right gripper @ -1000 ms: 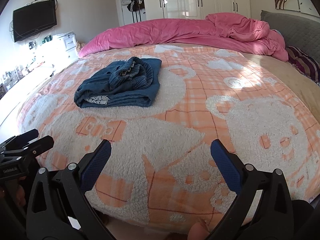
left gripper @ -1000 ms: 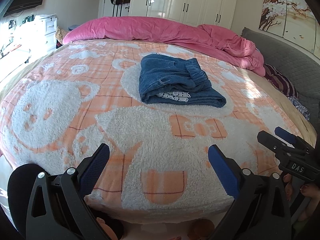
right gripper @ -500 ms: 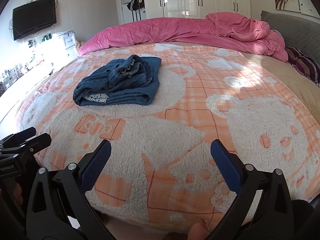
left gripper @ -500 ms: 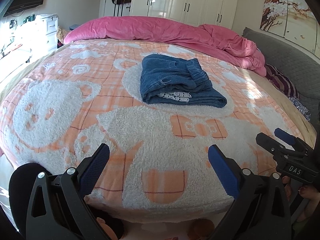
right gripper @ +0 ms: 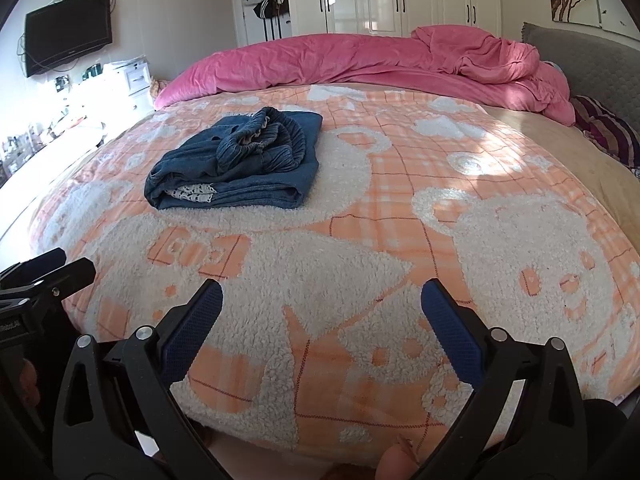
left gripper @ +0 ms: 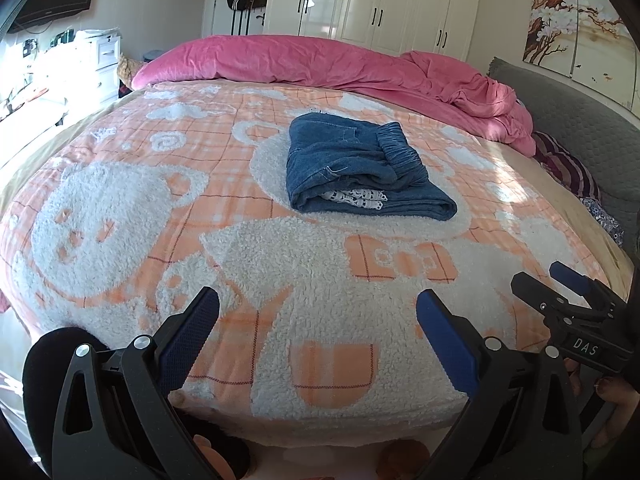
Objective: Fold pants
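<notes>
Already the pants [left gripper: 362, 172] lie folded mid-blanket [left gripper: 280, 280], well beyond the left gripper [left gripper: 318, 320] and right gripper [right gripper: 320, 316], both gaping and empty at its near edge, so probably just withdraw without brushing that bundle.

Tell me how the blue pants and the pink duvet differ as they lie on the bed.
The blue pants are folded into a compact stack; the pink duvet lies bunched and unfolded. The pants sit mid-bed on the orange bear blanket; the duvet stretches along the far edge. The pants are denim blue, the duvet plain pink. Neither is touched by a gripper.
</notes>
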A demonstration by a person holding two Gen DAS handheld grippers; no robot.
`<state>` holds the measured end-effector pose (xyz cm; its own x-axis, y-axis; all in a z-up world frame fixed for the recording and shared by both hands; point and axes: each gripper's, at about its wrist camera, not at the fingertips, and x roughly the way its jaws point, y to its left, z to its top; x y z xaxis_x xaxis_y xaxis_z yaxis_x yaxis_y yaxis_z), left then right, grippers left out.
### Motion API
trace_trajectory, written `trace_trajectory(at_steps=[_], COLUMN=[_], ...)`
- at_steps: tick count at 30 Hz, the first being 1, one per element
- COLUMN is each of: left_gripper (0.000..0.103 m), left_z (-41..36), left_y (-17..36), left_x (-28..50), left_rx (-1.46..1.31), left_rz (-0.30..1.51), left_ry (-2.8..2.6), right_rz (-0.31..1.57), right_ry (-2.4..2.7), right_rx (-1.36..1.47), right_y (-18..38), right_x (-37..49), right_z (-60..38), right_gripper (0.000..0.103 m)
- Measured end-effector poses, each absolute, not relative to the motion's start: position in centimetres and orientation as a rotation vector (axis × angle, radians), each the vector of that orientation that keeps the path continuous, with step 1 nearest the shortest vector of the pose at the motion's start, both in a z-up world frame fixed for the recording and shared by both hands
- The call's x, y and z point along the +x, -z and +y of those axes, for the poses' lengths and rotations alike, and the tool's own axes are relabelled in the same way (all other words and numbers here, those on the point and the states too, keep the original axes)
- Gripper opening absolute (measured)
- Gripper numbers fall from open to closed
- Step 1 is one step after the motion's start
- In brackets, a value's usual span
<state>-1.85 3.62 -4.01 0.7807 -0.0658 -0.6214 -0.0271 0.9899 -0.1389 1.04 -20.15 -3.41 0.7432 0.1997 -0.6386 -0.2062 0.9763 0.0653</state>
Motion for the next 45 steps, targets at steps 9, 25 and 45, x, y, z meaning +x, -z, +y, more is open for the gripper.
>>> trace_trajectory(at_steps=[9, 25, 45], left_gripper=[0.098, 0.098, 0.098], left_z=[3.90, 3.88, 3.67], left_y=[4.28, 4.29, 4.41], left_x=[-1.64, -1.49, -1.29], left_rx=[-0.151, -0.159, -0.126], left_rz=[0.692, 0.700, 0.720], left_ry=[0.009, 0.039, -0.003], right_rz=[0.702, 0.700, 0.703], right_ry=[-0.221, -0.198, -0.197], right_rx=[-0.014, -0.027, -0.034], right_y=[3.48, 3.59, 3.67], right_x=[1.08, 1.12, 1.15], right_z=[-20.16, -20.18, -20.12], right_gripper=[0.094, 0.094, 0.094])
